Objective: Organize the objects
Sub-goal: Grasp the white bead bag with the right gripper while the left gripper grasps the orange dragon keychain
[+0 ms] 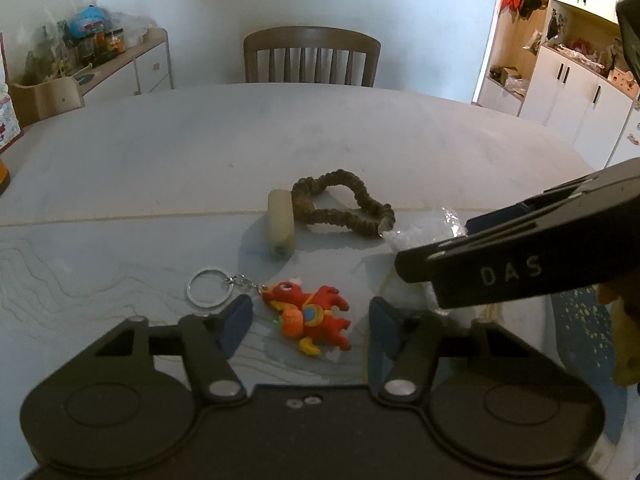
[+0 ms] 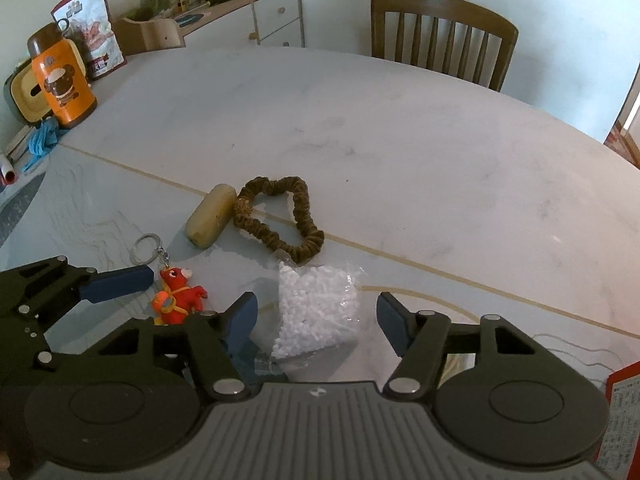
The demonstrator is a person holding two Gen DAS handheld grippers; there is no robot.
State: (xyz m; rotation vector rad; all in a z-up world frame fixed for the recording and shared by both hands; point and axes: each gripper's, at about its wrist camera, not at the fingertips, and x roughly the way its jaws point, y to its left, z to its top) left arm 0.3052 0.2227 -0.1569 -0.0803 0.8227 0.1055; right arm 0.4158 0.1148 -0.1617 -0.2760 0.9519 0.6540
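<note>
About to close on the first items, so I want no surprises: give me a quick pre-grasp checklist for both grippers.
1. Left gripper open: ok.
2. Red keychain toy between the left gripper's fingers: ok, roughly centred; height above the table cannot tell.
3. Right gripper open: ok.
4. Bag of white pellets between the right gripper's fingers: ok.
5. Clearance between the grippers: not ok, they sit close and partly overlap in both views.
6. Brown scrunchie and beige cylinder clear of both grippers: ok, farther back.
</note>
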